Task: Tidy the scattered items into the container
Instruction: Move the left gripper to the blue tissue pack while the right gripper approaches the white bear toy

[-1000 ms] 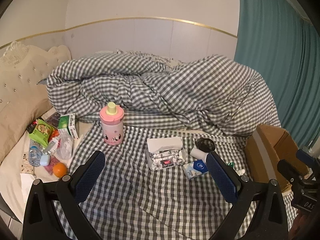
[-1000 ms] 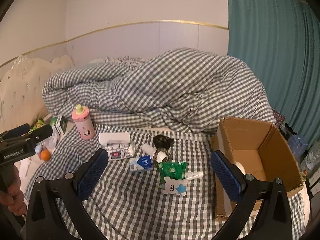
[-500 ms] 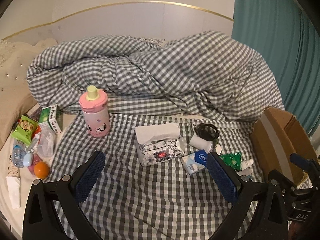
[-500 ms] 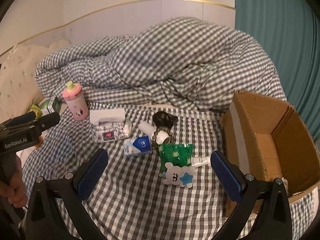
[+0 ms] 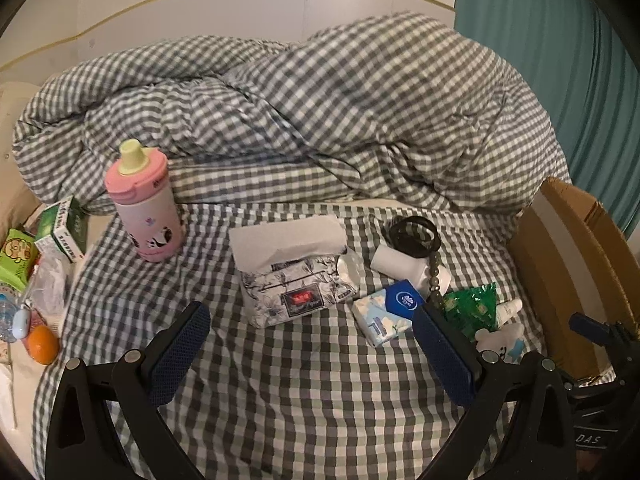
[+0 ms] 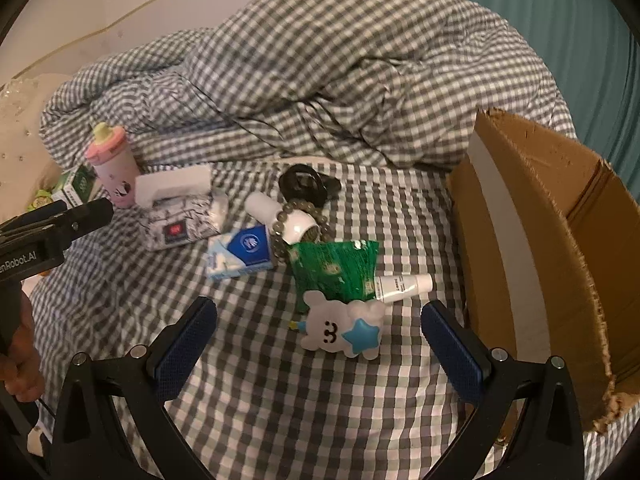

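Clearly nothing is gripped yet: the right gripper (image 6: 318, 338) hangs spread wide over the bear toy (image 6: 342, 330), which lies on the bed nearest the box (image 6: 560, 248) at the right edge. The left gripper (image 5: 310, 338), equally spread and empty, faces the tissue pack (image 5: 296, 280) mid-bed.

Home bedroom, rumpled gingham duvet (image 5: 320, 112), curtain (image 5: 560, 60)

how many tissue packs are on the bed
2: the large floral tissue pack mid-bed beside the pink bottle, and the small blue pack to its right. The left-side clutter may hide others.
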